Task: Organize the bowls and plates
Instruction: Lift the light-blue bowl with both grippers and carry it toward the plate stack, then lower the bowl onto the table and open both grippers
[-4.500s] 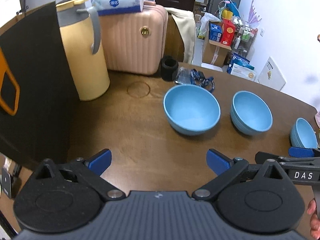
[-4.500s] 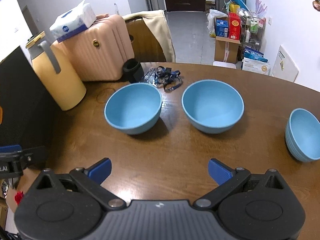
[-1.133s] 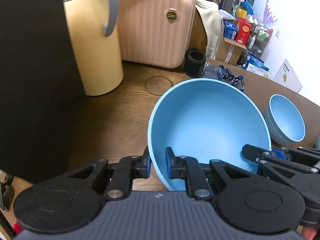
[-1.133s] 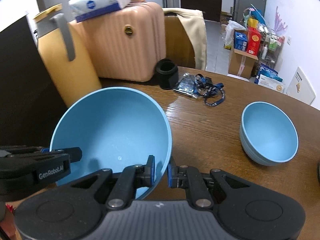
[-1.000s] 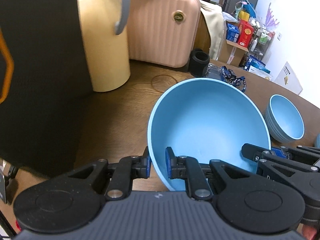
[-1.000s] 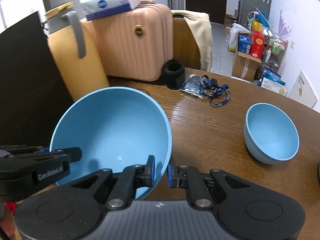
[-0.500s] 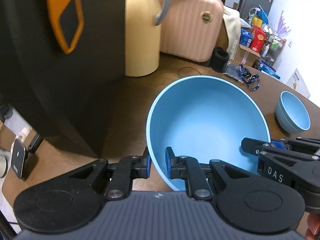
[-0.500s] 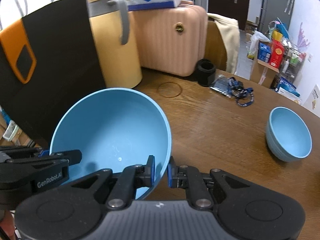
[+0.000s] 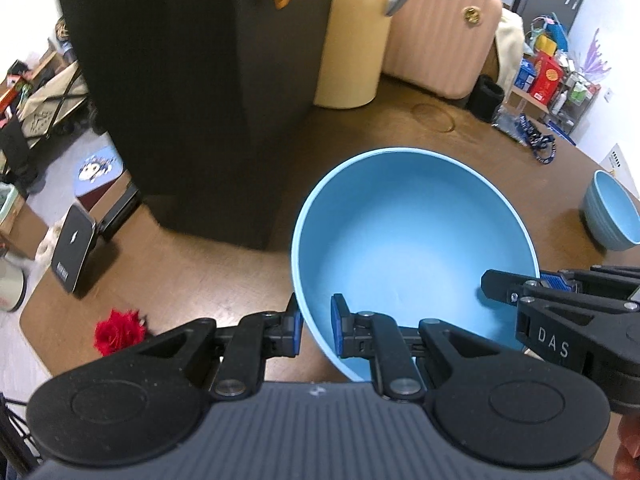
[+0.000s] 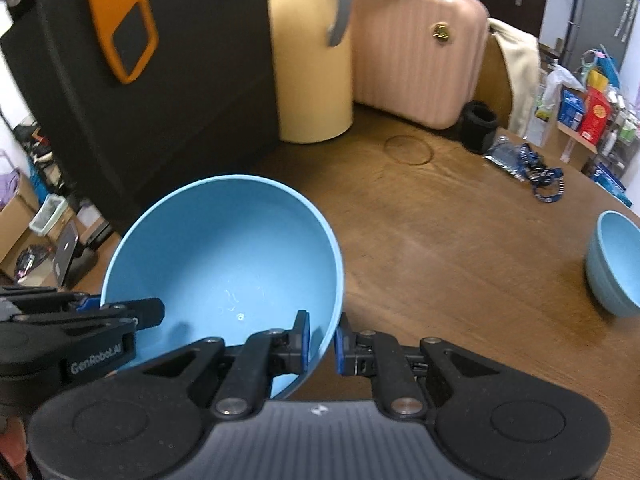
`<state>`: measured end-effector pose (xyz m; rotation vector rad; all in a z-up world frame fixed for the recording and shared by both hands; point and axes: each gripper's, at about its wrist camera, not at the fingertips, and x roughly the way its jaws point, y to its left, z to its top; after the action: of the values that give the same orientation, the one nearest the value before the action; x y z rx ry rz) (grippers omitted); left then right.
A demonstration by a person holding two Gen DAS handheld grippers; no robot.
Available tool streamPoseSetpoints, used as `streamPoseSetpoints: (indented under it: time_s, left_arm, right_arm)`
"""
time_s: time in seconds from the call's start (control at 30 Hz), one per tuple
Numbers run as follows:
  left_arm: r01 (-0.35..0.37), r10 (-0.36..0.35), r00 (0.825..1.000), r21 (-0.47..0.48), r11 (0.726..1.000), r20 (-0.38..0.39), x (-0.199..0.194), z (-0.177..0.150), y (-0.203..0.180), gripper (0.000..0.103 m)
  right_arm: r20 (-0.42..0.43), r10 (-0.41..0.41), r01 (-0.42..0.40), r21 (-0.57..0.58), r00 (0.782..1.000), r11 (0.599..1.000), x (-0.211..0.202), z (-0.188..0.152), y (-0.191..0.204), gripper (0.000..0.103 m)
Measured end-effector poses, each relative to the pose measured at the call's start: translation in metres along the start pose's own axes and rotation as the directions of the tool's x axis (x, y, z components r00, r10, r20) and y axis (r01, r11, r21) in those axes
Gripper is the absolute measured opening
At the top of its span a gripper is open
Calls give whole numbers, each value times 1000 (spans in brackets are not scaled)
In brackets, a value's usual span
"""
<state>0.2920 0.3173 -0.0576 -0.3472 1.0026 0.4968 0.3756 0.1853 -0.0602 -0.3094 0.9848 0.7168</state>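
A large light-blue bowl [image 9: 412,236] [image 10: 228,256] hangs above the brown wooden table [image 9: 224,276], carried by both grippers. My left gripper [image 9: 316,330] is shut on the bowl's near-left rim, one blue pad outside, one inside. My right gripper [image 10: 322,342] is shut on the opposite rim in the same way; it also shows in the left wrist view, the right gripper [image 9: 516,284] coming in from the right edge. A smaller blue bowl [image 9: 612,212] [image 10: 616,264] sits on the table far to the right.
A tall black case [image 10: 160,80] with an orange patch stands close at the left, a cream jug [image 10: 316,60] and pink suitcase [image 10: 416,56] behind. A black cup [image 10: 480,126], a blue lanyard [image 10: 536,172], a red flower [image 9: 118,330] and a black phone stand [image 9: 74,250] lie nearby.
Both grippers have carried the large bowl leftward toward the table's left end. The black case has come closer; the small bowl has slid away to the right.
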Motion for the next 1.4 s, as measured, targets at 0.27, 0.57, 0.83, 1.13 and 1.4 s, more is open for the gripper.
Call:
streamPoseSetpoints:
  time_s: [0.27,0.57,0.83,1.13,1.4]
  left_arm:
    - [-24,22,999,-38,999,-36,3,-23,28,15]
    - [-51,48,997,-49,997,-64,15,-44,43,15]
    - [-58,55,996,-38,998,-64,25,-47,42,15]
    - [-58,56,996,-31,998,-73,37,-47,37,15]
    - [-56,54,996,-21,998,-66,40,-47,35,15]
  right_arm:
    - [-40,21,-23,-55,999,998,11,-12,32,12]
    - [-83,29,-36,-84,996,996,28,-25,50,12]
    - [-89,19,-27,-88,996,996,39,-29,52,12]
    - [-95,-1,-7,-86,995,996,50,-32,50,12]
    - [-90,-25,15,-103,996,995,52,-34,52,12]
